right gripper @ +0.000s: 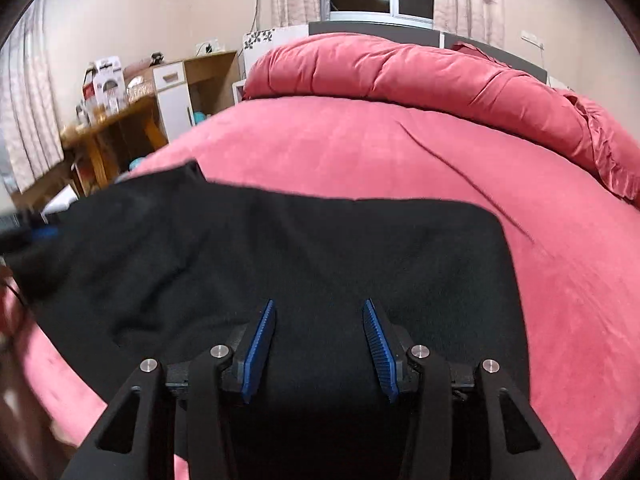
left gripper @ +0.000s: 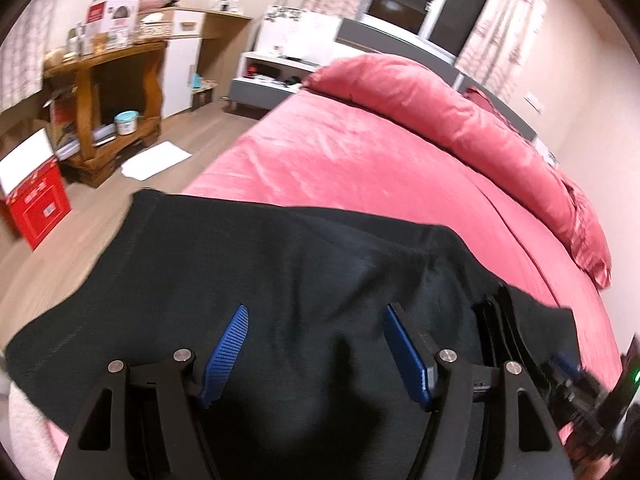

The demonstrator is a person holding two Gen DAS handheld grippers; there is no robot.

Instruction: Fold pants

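Black pants (left gripper: 256,264) lie spread flat on the pink bed (left gripper: 360,160), near its front edge. My left gripper (left gripper: 316,312) is open, its blue pads apart just over the cloth and holding nothing. The right gripper shows blurred at the right edge of the left wrist view (left gripper: 568,368). In the right wrist view the same pants (right gripper: 320,248) lie below my right gripper (right gripper: 320,308), which is open and empty above the near part of the cloth. The left gripper shows blurred at the left edge of that view (right gripper: 36,234).
A rolled pink duvet (left gripper: 460,120) and pillows lie along the head of the bed. Left of the bed is wood floor with a wooden table (left gripper: 116,92), a red box (left gripper: 36,200), white paper (left gripper: 156,160) and a nightstand (left gripper: 272,80).
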